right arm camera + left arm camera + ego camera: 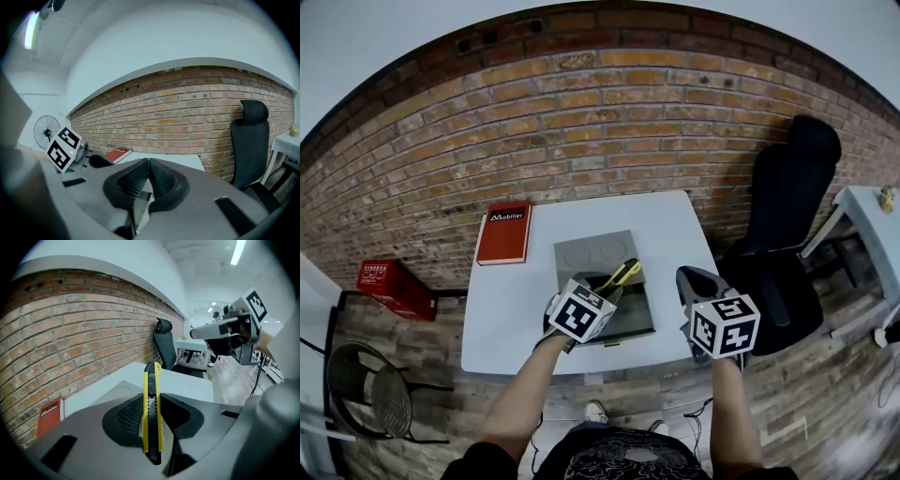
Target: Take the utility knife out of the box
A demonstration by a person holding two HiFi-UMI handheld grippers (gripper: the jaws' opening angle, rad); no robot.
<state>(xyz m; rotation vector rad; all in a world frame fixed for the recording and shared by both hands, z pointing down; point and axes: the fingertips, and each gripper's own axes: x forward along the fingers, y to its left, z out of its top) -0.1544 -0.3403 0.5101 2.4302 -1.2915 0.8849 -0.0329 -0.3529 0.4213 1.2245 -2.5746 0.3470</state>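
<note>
- utility knife [152, 418]: slim yellow-and-black plastic body, pinched by the left gripper [607, 291] above the open grey box [636, 317].
- Risk: the smooth hard casing is gripped near one end; it may pivot in the ribbed pads, slip and drop back in.
- right gripper [146, 176]: jaws pressed together, empty, beside the box.

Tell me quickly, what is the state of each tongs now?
Left tongs: closed on the yellow utility knife.
Right tongs: closed, holding nothing.

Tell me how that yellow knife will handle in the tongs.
Probably stiff: the knife stands straight out of the left tongs without sagging. Likely light, since a narrow pinch carries it. Its smooth sides could slip or pivot.
</note>
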